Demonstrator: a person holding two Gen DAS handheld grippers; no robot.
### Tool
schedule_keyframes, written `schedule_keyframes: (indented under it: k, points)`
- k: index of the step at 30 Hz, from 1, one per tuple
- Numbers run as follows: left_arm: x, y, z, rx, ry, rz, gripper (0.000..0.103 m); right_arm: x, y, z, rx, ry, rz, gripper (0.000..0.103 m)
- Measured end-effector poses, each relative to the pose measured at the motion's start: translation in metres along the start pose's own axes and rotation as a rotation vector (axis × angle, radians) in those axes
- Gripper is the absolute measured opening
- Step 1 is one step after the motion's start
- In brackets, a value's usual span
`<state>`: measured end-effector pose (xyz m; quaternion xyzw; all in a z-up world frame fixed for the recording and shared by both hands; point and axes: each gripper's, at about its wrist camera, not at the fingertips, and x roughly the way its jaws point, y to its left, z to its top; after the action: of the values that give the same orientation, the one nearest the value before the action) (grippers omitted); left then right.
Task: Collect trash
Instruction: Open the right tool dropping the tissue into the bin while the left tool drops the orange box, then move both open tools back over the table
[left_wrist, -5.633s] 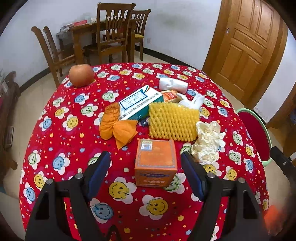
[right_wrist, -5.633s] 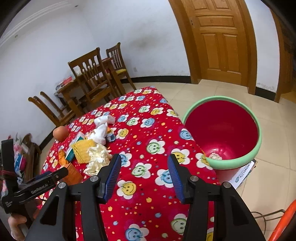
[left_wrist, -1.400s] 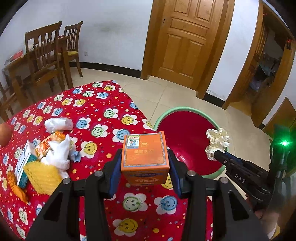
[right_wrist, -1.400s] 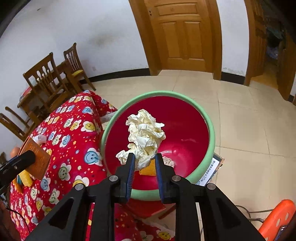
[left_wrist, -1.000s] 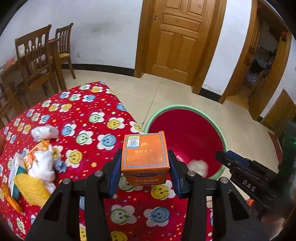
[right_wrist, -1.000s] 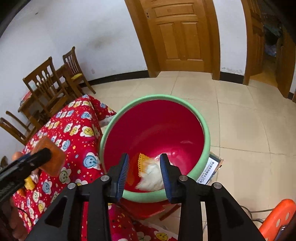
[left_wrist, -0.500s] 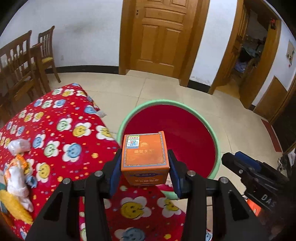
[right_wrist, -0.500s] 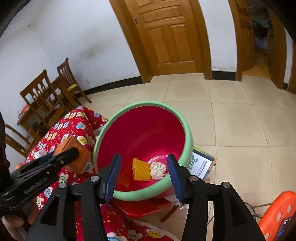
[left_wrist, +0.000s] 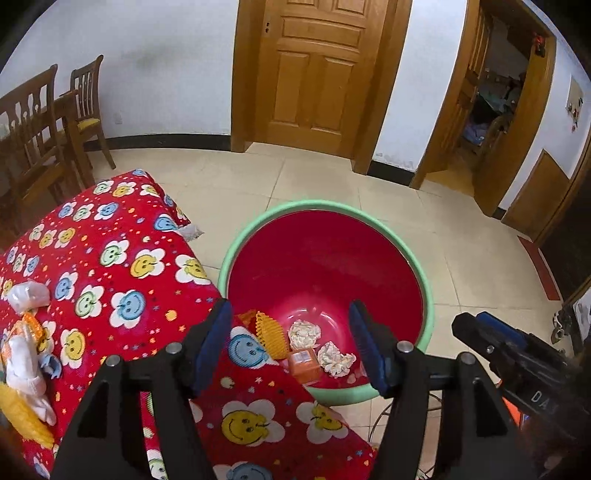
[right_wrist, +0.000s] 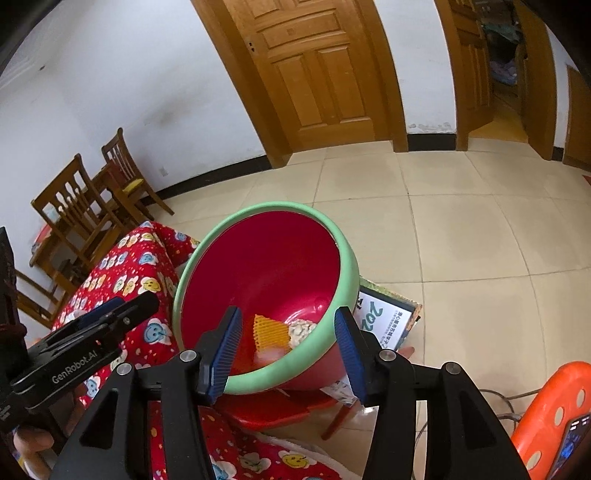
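Through the left wrist view: left claw (left_wrist: 290, 341) hanging with its blue pads spread wide apart and gripping nothing, hovering over the near rim of the red bin (left_wrist: 424, 295) with the green lip, just off the right edge of the surface (left_wrist: 122, 258) under its red smiley cloth. Lying at the bottom of the bin: orange box (left_wrist: 303, 365), yellow foam net (left_wrist: 271, 332) and two crumpled paper wads (left_wrist: 303, 331), the box touching the net and one wad. Sitting near the left edge of the surface: white tissue (left_wrist: 24, 365), a small wrapped white packet (left_wrist: 28, 295) and more yellow netting (left_wrist: 18, 417). Showing at lower right: right claw (left_wrist: 480, 332), seen side-on. Through the right wrist view: right claw (right_wrist: 288, 349) standing wide apart too, holding nothing, framing the near rim of the red bin (right_wrist: 343, 273). Showing inside: yellow foam net (right_wrist: 269, 332) beside a paper wad, with a blurred orange shape below. Reaching in from the left over the surface (right_wrist: 129, 273): left claw (right_wrist: 125, 310).
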<state>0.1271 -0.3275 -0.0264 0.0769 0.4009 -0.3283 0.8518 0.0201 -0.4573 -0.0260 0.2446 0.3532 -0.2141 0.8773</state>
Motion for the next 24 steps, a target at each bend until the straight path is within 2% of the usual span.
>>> schedule_keyframes:
  k: [10,24]
  points:
    - [-0.038,0.029,-0.011,-0.072,-0.031,0.044,0.065,-0.011,0.021,-0.007,-0.032,-0.008,0.046,0.055]
    - [-0.101,0.099,-0.043,-0.195,-0.071,0.214,0.065,-0.020,0.075,-0.026,-0.123,0.010,0.144,0.058]
